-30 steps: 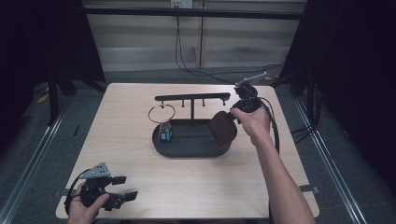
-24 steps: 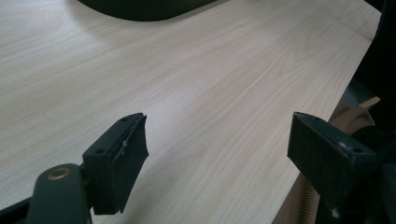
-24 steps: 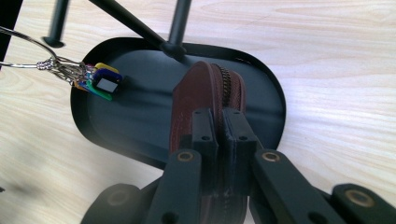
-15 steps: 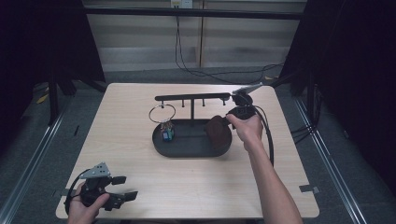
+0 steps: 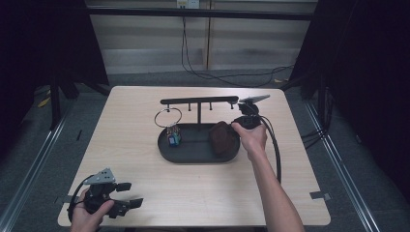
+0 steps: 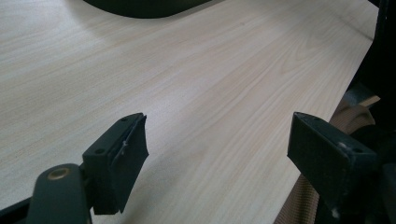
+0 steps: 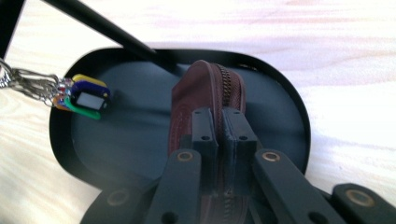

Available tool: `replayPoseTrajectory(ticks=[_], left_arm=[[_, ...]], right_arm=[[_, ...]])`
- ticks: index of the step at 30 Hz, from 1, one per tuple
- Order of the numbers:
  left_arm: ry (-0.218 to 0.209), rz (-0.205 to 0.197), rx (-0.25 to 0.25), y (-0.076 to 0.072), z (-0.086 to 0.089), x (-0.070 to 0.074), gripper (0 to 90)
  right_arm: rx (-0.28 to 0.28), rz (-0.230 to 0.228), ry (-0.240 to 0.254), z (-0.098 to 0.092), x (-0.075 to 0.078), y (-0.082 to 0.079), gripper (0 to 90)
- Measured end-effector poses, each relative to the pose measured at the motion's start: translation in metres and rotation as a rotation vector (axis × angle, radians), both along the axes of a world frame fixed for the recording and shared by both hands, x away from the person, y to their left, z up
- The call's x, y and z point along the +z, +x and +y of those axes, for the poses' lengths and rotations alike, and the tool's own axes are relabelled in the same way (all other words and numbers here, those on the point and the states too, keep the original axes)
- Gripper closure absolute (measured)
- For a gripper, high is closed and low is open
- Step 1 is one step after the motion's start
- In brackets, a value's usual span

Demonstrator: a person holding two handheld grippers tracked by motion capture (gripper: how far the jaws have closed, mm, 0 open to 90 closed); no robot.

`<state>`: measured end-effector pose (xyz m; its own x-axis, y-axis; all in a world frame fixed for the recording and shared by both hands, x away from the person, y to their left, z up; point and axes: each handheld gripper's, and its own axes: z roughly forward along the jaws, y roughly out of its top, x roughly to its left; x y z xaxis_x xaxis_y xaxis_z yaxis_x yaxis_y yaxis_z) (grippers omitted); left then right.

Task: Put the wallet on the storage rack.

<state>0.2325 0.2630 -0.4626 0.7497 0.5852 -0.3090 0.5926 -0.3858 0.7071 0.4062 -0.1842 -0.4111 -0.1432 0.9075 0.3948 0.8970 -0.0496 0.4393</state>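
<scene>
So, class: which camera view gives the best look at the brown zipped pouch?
The right gripper view: the brown zipped pouch sits close up, zip teeth clear, pinched on edge in the right claw over the black tray. The high view shows it small and dark. The left gripper view looks across bare table.

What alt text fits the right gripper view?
The right gripper, jaws shut on a brown zippered pouch, holds it over a black oval tray on a light wood table. Coloured key tags on a metal ring hang at left.

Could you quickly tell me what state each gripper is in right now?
Left gripper: open, holding nothing, above the table.
Right gripper: closed on the brown zip pouch, over the black tray.
</scene>
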Motion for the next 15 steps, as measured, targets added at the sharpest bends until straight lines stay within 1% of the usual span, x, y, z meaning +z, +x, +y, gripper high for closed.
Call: replayPoseTrajectory(ticks=[3,5,7,8,10,13,14,15], left_arm=[[-0.001,0.001,0.003,0.000,0.000,0.000,19.9],[0.001,0.004,0.001,0.001,0.000,0.000,19.9],[0.001,0.005,0.002,0.001,0.000,-0.001,19.9],[0.002,0.004,0.004,0.001,-0.001,-0.001,19.9],[0.003,0.000,0.008,0.001,0.000,0.000,19.9],[-0.009,-0.010,0.012,0.001,0.000,0.000,19.9],[-0.009,-0.008,0.012,0.001,-0.001,0.000,19.9],[-0.011,-0.004,0.007,0.002,-0.001,0.000,19.9]], right_arm=[[-0.010,0.008,0.004,-0.002,-0.005,0.000,84.6],[-0.007,0.021,0.007,-0.003,-0.008,0.000,84.2],[-0.010,0.015,-0.014,-0.004,-0.011,-0.001,83.8],[-0.012,0.023,-0.019,-0.005,-0.012,-0.001,83.5],[-0.014,0.032,-0.021,-0.006,-0.014,-0.001,83.0],[-0.009,0.031,-0.031,-0.007,-0.016,-0.001,82.3],[-0.007,0.030,-0.039,-0.006,-0.016,0.000,81.7],[-0.005,0.033,-0.035,-0.006,-0.016,0.000,81.2]])
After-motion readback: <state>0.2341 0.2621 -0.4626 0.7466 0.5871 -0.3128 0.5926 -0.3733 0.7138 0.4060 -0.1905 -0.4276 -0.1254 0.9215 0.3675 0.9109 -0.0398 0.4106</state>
